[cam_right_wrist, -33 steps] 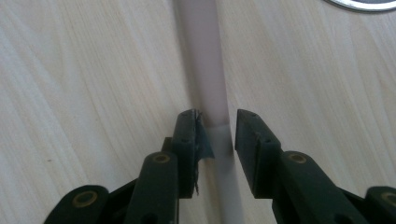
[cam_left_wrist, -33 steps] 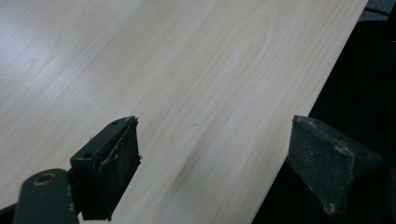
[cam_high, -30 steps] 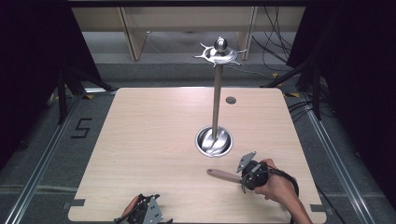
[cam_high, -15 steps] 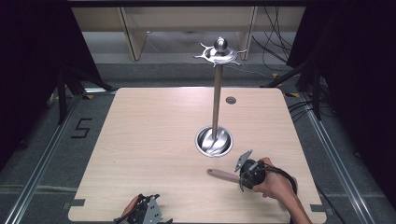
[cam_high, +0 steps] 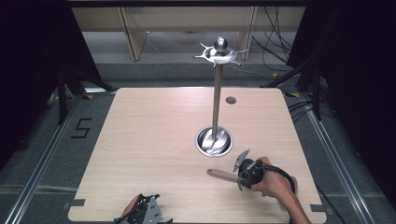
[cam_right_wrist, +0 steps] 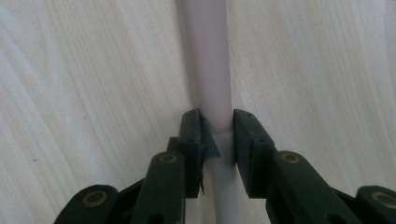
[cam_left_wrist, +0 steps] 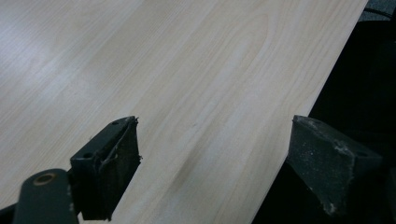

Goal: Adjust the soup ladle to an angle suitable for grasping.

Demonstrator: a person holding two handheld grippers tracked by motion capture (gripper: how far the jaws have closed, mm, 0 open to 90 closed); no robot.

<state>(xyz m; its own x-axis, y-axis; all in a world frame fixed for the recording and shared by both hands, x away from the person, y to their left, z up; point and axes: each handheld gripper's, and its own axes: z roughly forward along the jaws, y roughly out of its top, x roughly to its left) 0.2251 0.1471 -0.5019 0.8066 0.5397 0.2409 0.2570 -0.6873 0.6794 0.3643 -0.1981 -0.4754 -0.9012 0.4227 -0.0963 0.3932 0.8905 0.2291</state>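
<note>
A long pale pinkish handle lies on the wooden table near its front right. My right gripper comes at it from the right. In the right gripper view, my right gripper is shut on this handle, with both pads pressing its sides. The handle's far end runs out of the top of that view. My left gripper rests at the table's front edge. In the left gripper view, my left gripper is open, with bare wood and the table's edge between its jaws.
A tall metal stand rises from a round shiny base in the middle of the table, with a hooked crown on top. A small round grommet sits at the back. Dark curtains and floor rails flank the table.
</note>
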